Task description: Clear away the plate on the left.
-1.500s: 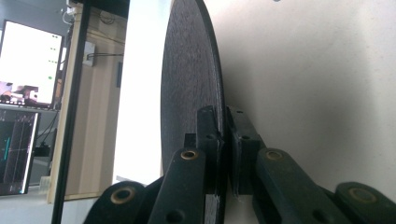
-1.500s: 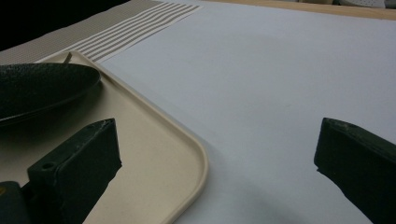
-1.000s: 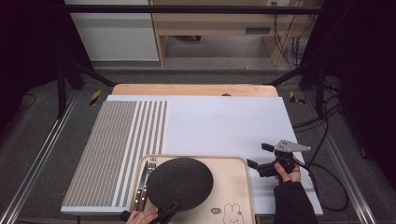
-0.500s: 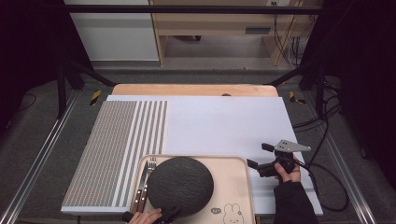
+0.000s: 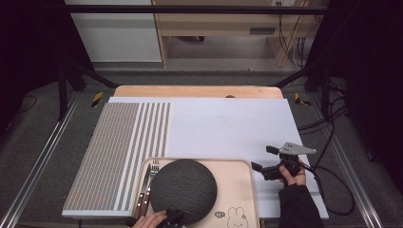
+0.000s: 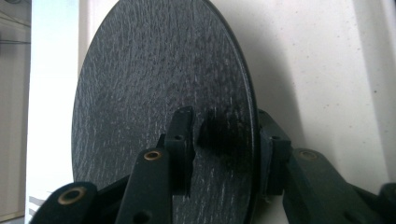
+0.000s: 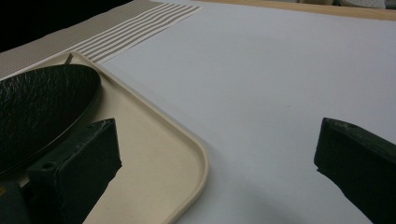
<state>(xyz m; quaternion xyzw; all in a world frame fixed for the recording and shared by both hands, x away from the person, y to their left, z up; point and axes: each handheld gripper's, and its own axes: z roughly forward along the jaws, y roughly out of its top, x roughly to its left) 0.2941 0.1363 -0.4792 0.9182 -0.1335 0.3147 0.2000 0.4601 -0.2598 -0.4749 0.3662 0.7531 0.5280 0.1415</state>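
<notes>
A round black slate plate [image 5: 183,190] lies on a beige tray [image 5: 237,190] at the table's near edge. At the plate's near rim is my left gripper [image 5: 173,219], held by a hand. In the left gripper view the plate [image 6: 154,84] has its rim between the jaws of my left gripper [image 6: 224,119]. Those jaws have just been opening, and a gap shows beside the pad, so it is open. To the right of the tray, my right gripper [image 5: 263,158] hovers over the white mat. In its own view my right gripper [image 7: 217,140] is wide open with nothing in it, beside the tray's corner [image 7: 154,154].
A fork and a knife [image 5: 147,185] lie on the tray left of the plate. The white mat with a striped left part [image 5: 119,142] covers most of the wooden table [image 5: 190,91]. Cables [image 5: 332,175] trail off the right side.
The plate has settled slightly lower and flatter on the tray. The right hand and its gripper have kept still.
</notes>
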